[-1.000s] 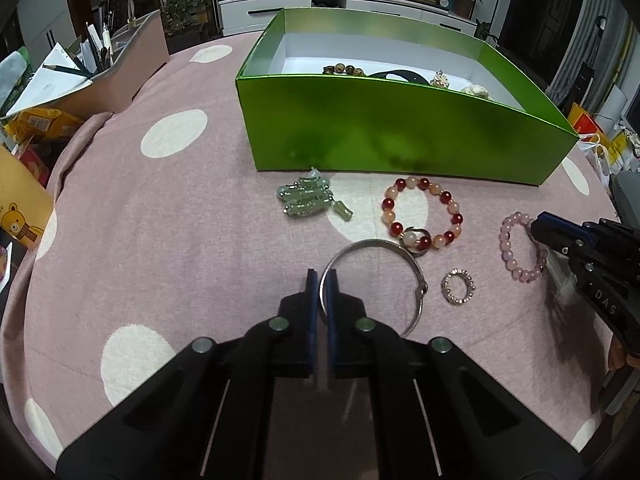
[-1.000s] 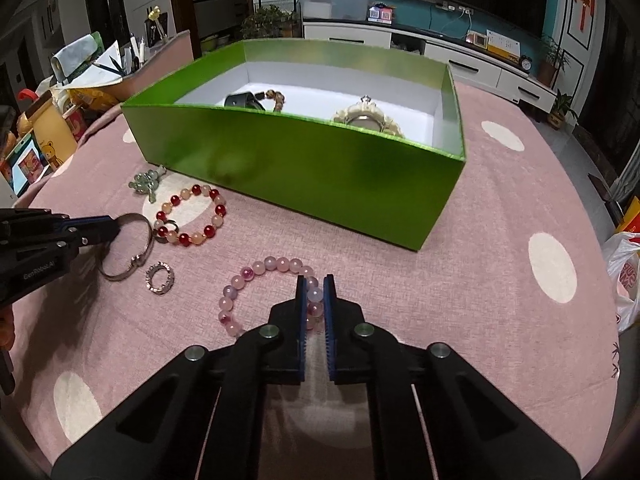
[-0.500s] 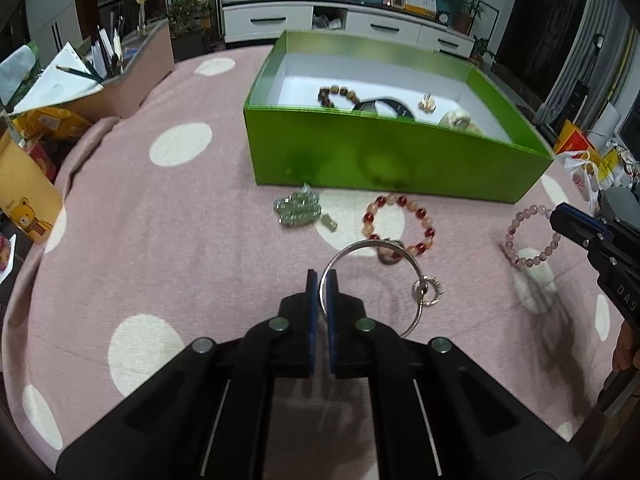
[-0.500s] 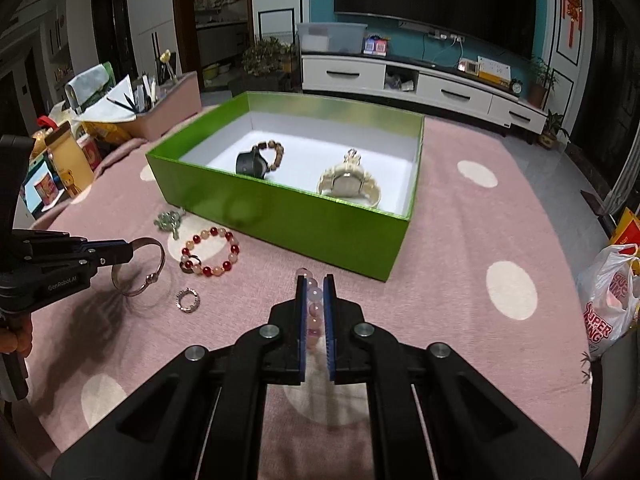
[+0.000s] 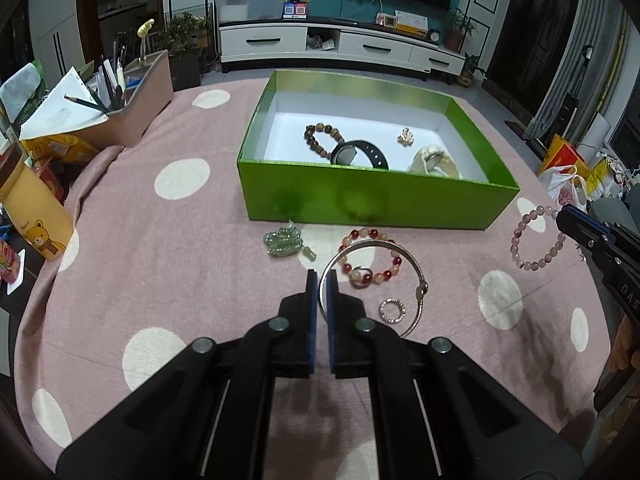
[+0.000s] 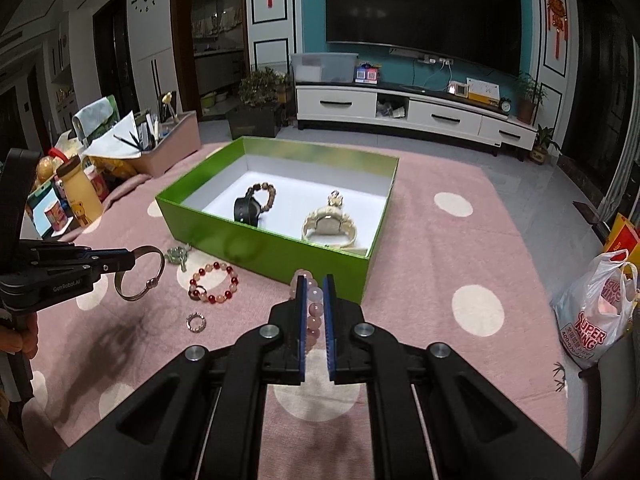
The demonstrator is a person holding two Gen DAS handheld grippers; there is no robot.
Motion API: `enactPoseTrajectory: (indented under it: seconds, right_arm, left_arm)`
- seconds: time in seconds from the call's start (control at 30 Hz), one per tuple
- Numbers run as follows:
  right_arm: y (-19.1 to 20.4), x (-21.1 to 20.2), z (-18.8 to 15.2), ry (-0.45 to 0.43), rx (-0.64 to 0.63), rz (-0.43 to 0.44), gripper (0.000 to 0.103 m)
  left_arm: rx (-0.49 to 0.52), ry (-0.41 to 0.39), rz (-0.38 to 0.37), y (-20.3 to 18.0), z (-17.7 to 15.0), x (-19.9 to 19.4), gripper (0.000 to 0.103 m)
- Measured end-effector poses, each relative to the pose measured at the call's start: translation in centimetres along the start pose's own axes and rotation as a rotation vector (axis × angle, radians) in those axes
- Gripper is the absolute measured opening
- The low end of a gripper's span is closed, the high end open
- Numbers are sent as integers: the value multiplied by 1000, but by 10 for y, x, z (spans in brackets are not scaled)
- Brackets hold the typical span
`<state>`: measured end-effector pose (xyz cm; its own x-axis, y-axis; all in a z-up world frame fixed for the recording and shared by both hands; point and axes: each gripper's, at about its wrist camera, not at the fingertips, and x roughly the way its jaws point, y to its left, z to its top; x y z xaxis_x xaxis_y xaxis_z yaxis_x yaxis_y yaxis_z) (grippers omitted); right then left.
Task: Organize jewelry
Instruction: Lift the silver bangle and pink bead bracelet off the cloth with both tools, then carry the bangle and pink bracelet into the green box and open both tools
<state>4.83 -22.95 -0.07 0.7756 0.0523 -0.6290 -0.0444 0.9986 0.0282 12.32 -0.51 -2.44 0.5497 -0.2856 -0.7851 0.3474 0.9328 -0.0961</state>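
Jewelry items lie on a pink cloth (image 5: 168,248) with white dots, in front of an open green box (image 5: 376,196). Left gripper (image 5: 321,280) has its jaws pinched on the rim of a silver bangle (image 5: 416,276), which hangs clear of the cloth. Right gripper (image 6: 313,286) has its jaws clamped on a pink bead bracelet (image 6: 314,300); in the left wrist view this bracelet (image 5: 532,240) hangs as a loop above the cloth, near the box's right corner. On the cloth, just in front of the box wall, lie a green bead bracelet (image 5: 286,242), a red and peach bead bracelet (image 5: 370,258) and, nearer the left gripper, a small sparkling ring (image 5: 392,310). Inside the box lie a brown bead bracelet (image 5: 320,138), a black watch (image 5: 360,154), a cream watch (image 6: 329,227) and a small gold charm (image 5: 407,136).
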Motion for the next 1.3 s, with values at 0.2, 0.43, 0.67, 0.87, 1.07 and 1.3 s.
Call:
enactPoseTrajectory:
  seconds: [0.2, 0.43, 0.67, 0.87, 1.07, 1.3]
  right_arm:
    - [-4, -7, 8, -27, 1, -2, 7]
    - [-10, -7, 16, -41, 5, -3, 7]
    - [-17, 3, 28, -43, -2, -19, 7]
    - [-25, 12, 46, -68, 2, -31, 7]
    - [-30, 26, 64, -80, -1, -37, 7]
    - [-33, 52, 77, -57, 6, -33, 7]
  left_arm:
    - [-3, -13, -3, -1, 12, -6, 4]
    - [-11, -44, -4, -3, 35, -12, 4]
    - [-29, -53, -4, -4, 62, -4, 4]
    - [-45, -58, 0, 0, 91, 12, 4]
    - [-71, -43, 13, 8, 115, 32, 4]
    - [-82, -34, 31, 10, 133, 51, 4]
